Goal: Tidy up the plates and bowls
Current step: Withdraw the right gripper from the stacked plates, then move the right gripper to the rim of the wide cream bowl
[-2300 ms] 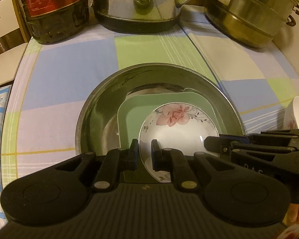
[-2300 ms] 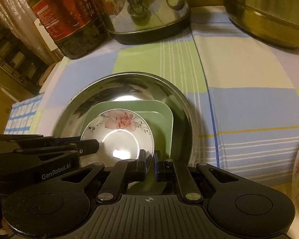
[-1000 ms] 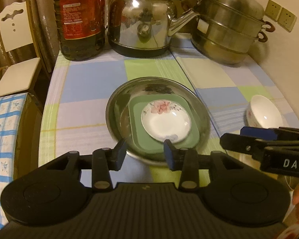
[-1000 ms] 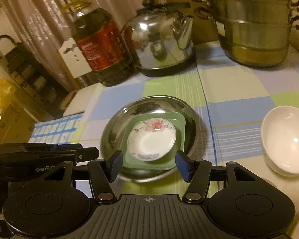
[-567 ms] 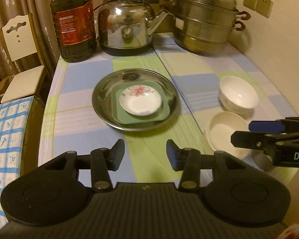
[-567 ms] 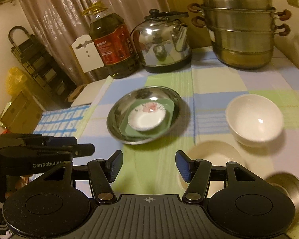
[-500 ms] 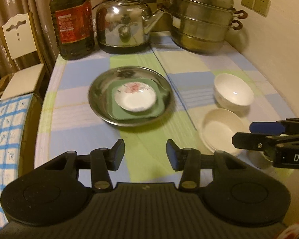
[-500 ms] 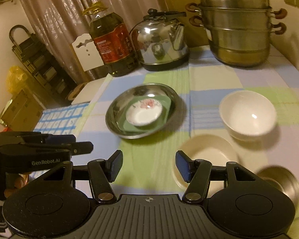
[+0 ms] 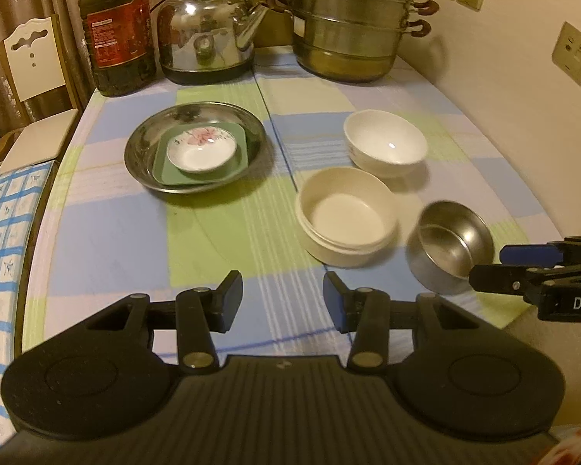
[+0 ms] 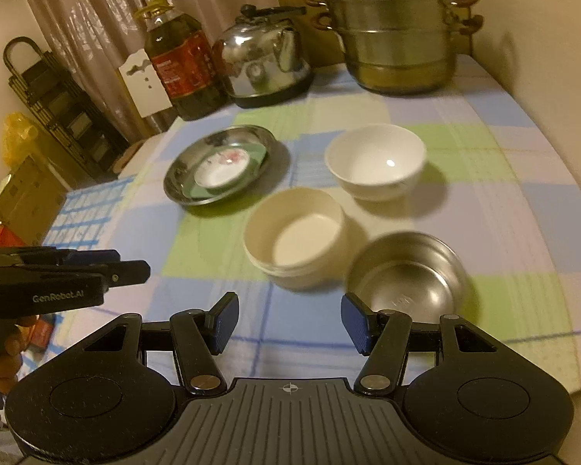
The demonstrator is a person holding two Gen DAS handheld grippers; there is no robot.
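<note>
Both spread, empty: left gripper [image 9: 282,296], right gripper [image 10: 288,323]. Bare checked tablecloth [image 9: 116,232] below; small steel bowl [image 9: 451,246] near rounded edge.

Green square plate [image 9: 241,157] mostly covered by the floral dish [image 9: 201,152] stacked on it; only its border shows inside the steel pan [image 9: 143,143]. In the right wrist view the same stack is motion-blurred, floral pattern unreadable. Cream bowl [image 10: 295,238] and small steel bowl [image 10: 406,277] also smeared there. Oil bottle [image 9: 116,27] label print too small to read. Right tongs [image 9: 523,267] cut by the frame edge in the left wrist view; lettering truncated.
</note>
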